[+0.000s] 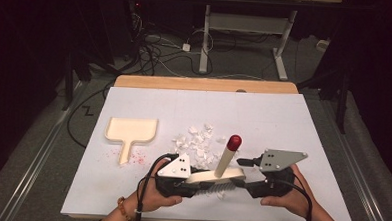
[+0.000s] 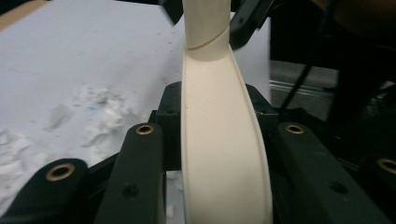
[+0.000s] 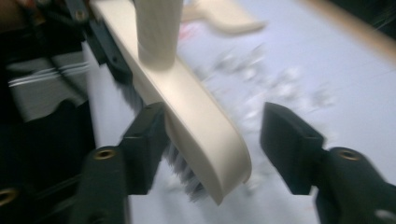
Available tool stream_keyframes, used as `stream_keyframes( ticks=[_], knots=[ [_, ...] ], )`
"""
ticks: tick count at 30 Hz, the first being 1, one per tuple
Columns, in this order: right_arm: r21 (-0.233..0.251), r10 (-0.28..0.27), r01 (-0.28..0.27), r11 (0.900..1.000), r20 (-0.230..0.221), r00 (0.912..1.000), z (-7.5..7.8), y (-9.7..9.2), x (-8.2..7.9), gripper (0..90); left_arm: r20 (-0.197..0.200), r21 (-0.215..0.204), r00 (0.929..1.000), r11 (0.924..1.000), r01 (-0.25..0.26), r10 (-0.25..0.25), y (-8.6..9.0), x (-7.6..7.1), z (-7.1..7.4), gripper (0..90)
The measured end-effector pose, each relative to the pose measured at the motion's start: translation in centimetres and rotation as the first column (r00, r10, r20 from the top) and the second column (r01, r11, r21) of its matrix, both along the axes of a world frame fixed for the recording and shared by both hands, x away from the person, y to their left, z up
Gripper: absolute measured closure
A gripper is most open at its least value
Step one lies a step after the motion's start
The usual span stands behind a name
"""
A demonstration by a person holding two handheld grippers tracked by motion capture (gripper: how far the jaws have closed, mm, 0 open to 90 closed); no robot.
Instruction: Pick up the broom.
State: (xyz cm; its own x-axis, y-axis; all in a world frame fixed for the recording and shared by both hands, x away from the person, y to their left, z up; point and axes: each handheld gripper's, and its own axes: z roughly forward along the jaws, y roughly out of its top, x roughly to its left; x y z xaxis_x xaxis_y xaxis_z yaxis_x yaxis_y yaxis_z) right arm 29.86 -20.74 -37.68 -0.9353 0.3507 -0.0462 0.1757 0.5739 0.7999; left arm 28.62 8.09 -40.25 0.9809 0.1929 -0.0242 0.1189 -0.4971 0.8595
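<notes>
One brush [image 1: 216, 175], cream with red-tipped handle, low on the table [image 1: 283, 119]: pinched by left gripper [image 1: 188, 182]; right gripper [image 1: 248, 185] spread around its other end. One dustpan [image 1: 131, 130], one paper-scrap pile [image 1: 197, 140] beside.

**Dim room, lit work table**

You face a white-topped table [image 1: 283, 119] with a wooden far edge [image 1: 205, 84]. Beyond it, grey carpet [image 1: 306, 60], tangled cables [image 1: 156, 51] and a white desk frame [image 1: 247, 27] sit in darkness.
</notes>
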Motion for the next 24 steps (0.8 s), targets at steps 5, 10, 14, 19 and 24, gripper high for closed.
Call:
stream_keyframes(
  ticks=[5, 10, 14, 19, 24],
  knots=[
    [-0.031, 0.108, -0.110, 0.9935, -0.067, 0.9919, -1.1, 1.4, -0.3, 44.8, -0.022, 0.012, 0.9976, 0.9977, 0.066, -0.066, -0.1, -0.2, -0.7, 64.4],
    [-0.064, 0.161, -0.171, 0.9832, -0.135, 0.9777, -2.3, 2.4, -0.2, 47.7, -0.033, -0.002, 0.9934, 0.9940, 0.110, -0.110, -0.3, -0.2, -0.8, 64.4],
    [-0.072, 0.212, -0.224, 0.9718, -0.150, 0.9658, -2.7, 3.2, -0.6, 52.2, -0.042, 0.012, 0.9889, 0.9896, 0.143, -0.143, -0.9, -0.4, -0.9, 64.4],
    [-0.048, 0.276, -0.285, 0.9573, -0.147, 0.9500, -2.8, 3.6, -0.7, 64.3, -0.054, -0.016, 0.9876, 0.9890, 0.147, -0.148, -0.8, -0.3, -1.0, 63.6],
    [-0.045, 0.272, -0.280, 0.9591, -0.127, 0.9539, -2.9, 3.7, -0.9, 67.7, -0.015, -0.020, 0.9935, 0.9934, 0.113, -0.113, -0.3, -0.2, -0.8, 57.6]
  ],
)
